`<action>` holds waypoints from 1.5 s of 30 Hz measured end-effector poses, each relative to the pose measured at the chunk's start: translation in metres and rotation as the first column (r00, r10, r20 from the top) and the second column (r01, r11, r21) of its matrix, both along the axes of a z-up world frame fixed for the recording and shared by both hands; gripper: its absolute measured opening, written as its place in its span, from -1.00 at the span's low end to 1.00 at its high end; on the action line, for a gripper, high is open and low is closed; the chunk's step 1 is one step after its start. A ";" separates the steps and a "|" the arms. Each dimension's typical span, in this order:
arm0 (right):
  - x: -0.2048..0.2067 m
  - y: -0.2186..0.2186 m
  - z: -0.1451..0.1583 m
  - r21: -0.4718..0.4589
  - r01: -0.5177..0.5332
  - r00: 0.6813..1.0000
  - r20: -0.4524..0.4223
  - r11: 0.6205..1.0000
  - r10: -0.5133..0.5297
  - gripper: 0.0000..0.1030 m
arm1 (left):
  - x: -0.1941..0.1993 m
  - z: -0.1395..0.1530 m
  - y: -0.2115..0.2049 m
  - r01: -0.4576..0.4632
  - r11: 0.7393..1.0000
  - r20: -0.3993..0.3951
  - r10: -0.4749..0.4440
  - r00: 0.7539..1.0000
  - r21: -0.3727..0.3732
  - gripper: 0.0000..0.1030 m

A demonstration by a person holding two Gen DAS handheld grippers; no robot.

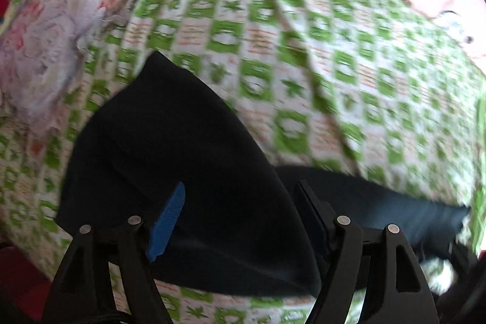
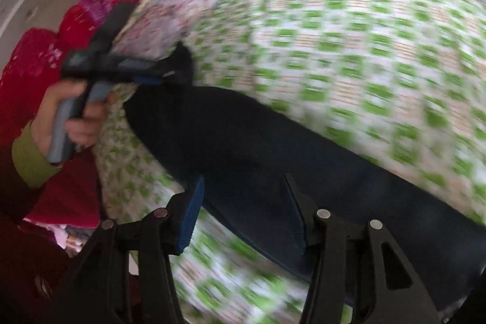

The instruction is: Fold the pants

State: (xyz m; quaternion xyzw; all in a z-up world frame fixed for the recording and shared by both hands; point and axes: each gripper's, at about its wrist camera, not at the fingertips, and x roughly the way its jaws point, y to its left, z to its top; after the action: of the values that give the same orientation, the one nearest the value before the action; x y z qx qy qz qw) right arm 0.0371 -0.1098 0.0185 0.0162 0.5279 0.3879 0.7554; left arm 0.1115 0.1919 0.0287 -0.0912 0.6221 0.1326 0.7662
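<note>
Left wrist view shows my left gripper (image 1: 240, 214) with fingers apart above the dark pants (image 1: 188, 160), gripping nothing. My right gripper (image 2: 243, 208) also stands apart over a long leg of the pants (image 2: 273, 148). They lie on the green-checked bedspread (image 1: 334, 50). I judge them soft, limp and light; a hem or waistband edge suits gripping. No readable writing.

Bright daylight; heavy motion blur both views; fisheye-bent, dark edges.
</note>
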 end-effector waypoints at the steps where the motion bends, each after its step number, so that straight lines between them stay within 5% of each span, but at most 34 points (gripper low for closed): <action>1: -0.001 0.011 0.000 0.003 -0.020 1.000 0.000 1.000 0.020 0.03 | 0.007 -0.001 0.003 -0.010 1.000 -0.012 0.011 1.000 0.024 0.45; 8: 0.001 0.096 -0.016 -0.022 -0.147 0.989 -0.007 0.989 0.147 0.03 | 0.035 -0.022 0.019 -0.032 0.994 -0.091 0.042 0.995 0.109 0.46; 15: 0.012 0.113 -0.038 -0.048 -0.141 0.989 -0.062 0.989 0.138 -0.02 | 0.041 -0.035 0.025 -0.027 0.994 -0.108 0.039 0.993 0.107 0.41; 21: 0.017 0.116 -0.035 -0.050 -0.133 0.991 -0.034 0.990 0.131 -0.14 | 0.035 -0.043 0.029 -0.023 0.995 -0.096 0.033 0.995 0.099 -0.19; 23: 0.017 0.118 -0.032 -0.041 -0.135 0.991 -0.028 0.990 0.134 -0.14 | 0.027 -0.042 0.028 -0.022 0.996 -0.081 0.029 0.996 0.087 -0.52; 26: 0.016 0.124 -0.036 -0.049 -0.154 0.988 -0.034 0.987 0.152 -0.18 | 0.016 -0.036 0.032 -0.020 0.997 -0.048 0.024 0.999 0.069 -0.69; 31: 0.007 0.132 -0.041 -0.075 -0.203 0.979 -0.030 0.976 0.202 -0.85 | -0.009 -0.020 0.048 -0.048 0.999 0.033 0.048 0.998 0.002 -0.81; 34: 0.008 0.131 -0.026 -0.080 -0.195 0.980 0.031 0.977 0.198 -0.87 | -0.029 -0.006 0.063 -0.076 0.996 0.105 0.080 0.991 -0.042 -0.85; 36: 0.015 0.129 -0.005 -0.067 -0.179 0.979 0.083 0.982 0.185 -0.88 | -0.047 0.009 0.076 -0.119 0.990 0.186 0.132 0.974 -0.076 -0.87; 40: 0.016 0.134 0.035 -0.064 -0.184 0.959 0.207 0.981 0.193 -0.88 | -0.088 0.042 0.099 -0.185 0.963 0.363 0.246 0.899 -0.194 -0.88; 45: -0.002 0.155 0.037 -0.156 -0.267 0.918 0.259 0.951 0.301 -0.88 | -0.128 0.043 0.114 -0.220 0.929 0.419 0.335 0.844 -0.298 -0.88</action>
State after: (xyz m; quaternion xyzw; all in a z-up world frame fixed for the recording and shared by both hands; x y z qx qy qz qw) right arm 0.0348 0.0453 0.0551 -0.1600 0.4344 0.4602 0.7575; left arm -0.0161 0.3059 0.0718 -0.3011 0.4127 0.1414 0.8480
